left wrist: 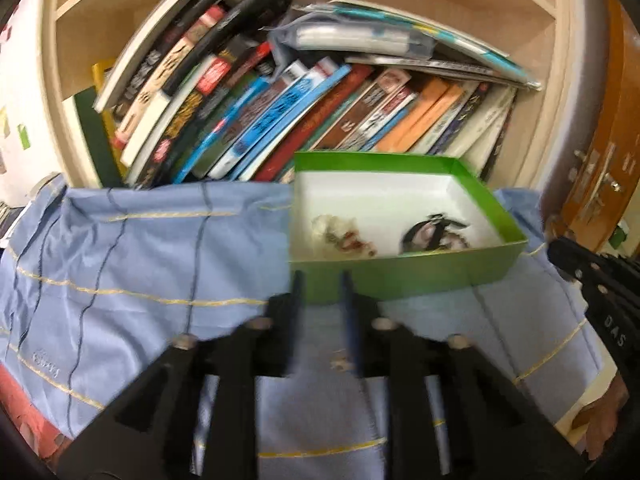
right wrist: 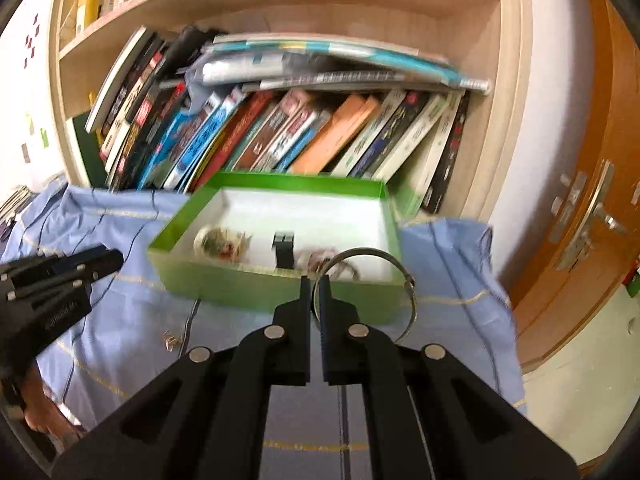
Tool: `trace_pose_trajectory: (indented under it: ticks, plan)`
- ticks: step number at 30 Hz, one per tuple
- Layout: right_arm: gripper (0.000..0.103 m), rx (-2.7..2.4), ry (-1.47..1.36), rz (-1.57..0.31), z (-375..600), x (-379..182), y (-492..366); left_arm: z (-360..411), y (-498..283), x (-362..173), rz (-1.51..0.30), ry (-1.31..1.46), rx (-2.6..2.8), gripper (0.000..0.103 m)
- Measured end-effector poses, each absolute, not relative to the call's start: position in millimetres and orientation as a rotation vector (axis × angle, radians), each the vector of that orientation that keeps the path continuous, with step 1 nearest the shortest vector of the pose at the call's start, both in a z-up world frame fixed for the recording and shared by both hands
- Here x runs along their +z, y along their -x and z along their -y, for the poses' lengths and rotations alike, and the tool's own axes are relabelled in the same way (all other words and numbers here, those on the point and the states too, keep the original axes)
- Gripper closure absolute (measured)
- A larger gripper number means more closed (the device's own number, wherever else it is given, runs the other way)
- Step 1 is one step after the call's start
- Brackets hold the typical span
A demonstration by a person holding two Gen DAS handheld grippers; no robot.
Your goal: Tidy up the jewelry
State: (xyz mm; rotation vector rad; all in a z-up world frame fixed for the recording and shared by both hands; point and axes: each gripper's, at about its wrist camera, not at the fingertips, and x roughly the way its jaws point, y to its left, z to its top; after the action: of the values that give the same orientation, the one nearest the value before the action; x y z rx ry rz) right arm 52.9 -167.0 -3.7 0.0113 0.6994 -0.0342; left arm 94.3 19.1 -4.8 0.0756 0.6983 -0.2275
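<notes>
The jewelry pieces inside the green box are too blurred to identify. At 3 o'clock in the left wrist view, the right tool is cut off by the picture's edge. The book spines are illegible. The small item on the cloth at 8 o'clock stays indistinct.

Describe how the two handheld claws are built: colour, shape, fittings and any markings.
Both claws are matte black plastic. The right claw has two flat, tapering fingers on angular arms with triangular cut-outs, and round silver pins at the pivots. The left claw is built the same; one finger shows a blue inner face. Small white lettering runs along each claw's side, too blurred to read fully. No cables or sleeves show.
</notes>
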Motion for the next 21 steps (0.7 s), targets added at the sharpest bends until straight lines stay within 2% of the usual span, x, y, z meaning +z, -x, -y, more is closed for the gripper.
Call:
trace_pose_trajectory:
  ticks: [1,7,10,13,16,17,19,21]
  plan:
    - [0.099,-0.027,-0.016,-0.733,165.4,-14.8,-53.4,-22.0,-94.3,-12.1,-0.718,-0.082,-0.22,0.048]
    - [0.099,-0.004,-0.028,-0.917,152.9,-73.8,-59.6,-1.9,-98.6,-76.1,-0.906,-0.147,-0.259,0.045]
    - [0.099,0.007,-0.003,-0.943,144.6,-82.3,-58.5,12.6,-99.3,-84.6,-0.908,-0.174,-0.283,0.034]
    - [0.097,0.006,-0.004,-0.954,142.9,-86.3,-57.5,20.4,-103.0,-89.1,-0.911,-0.187,-0.278,0.035]
    - [0.088,0.009,-0.026,-0.952,147.2,-87.2,-56.2,21.0,-108.6,-93.1,-0.931,-0.176,-0.272,0.054]
    - [0.085,0.007,-0.03,-0.953,147.8,-87.2,-56.2,20.3,-111.6,-95.2,-0.94,-0.169,-0.271,0.057]
    - [0.083,0.009,-0.036,-0.952,148.9,-88.1,-56.3,18.5,-113.3,-98.1,-0.949,-0.161,-0.27,0.063]
    - [0.083,0.012,-0.035,-0.95,146.8,-88.0,-57.8,16.8,-113.8,-98.2,-0.943,-0.148,-0.269,0.078]
